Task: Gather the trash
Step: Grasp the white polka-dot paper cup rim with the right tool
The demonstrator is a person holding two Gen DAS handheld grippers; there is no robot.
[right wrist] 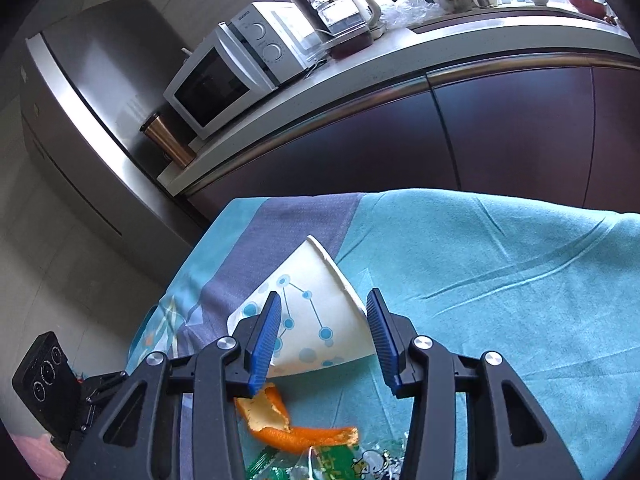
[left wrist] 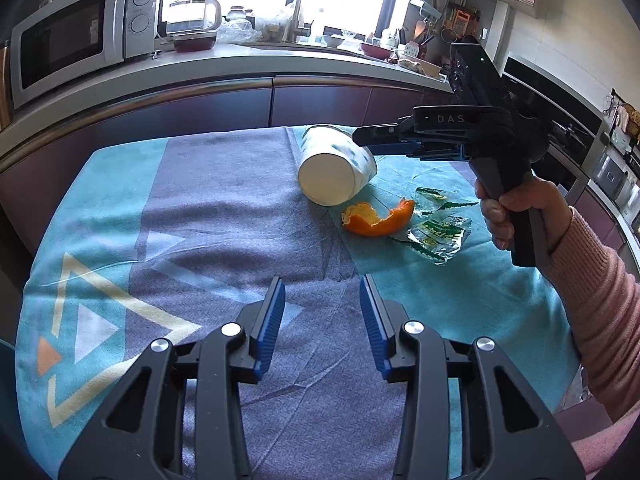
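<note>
The left gripper (left wrist: 322, 320) sits nearest the camera, its jaws partly apart with nothing between them, hovering over the near middle of the cloth-covered surface (left wrist: 200, 208). The right gripper (right wrist: 324, 336), held in a hand (left wrist: 516, 216) with a pink sleeve, points down at a paper cup (right wrist: 312, 312) lying on its side toward the far edge of the surface, right of the middle; its jaws stand partly apart on either side of the cup's wall, and in the right wrist view a gap shows on the right side, so they do not look pressed onto it. The step in hand seems to be taking hold of the cup. To do it well, the jaws should come down over the cup's middle and close gently, since thin paper will crush and a round cup may roll away toward the far edge if nudged. An orange peel (left wrist: 378, 218) lies just beside the cup on its near side, and crinkled green wrappers (left wrist: 438, 234) lie just right of the peel; both remain to be collected, and the peel sits close under the right gripper's left finger, where it could be dragged along. A microwave (left wrist: 76, 36) and a kettle (left wrist: 192, 12) stand on the counter beyond, well apart from the work.
</note>
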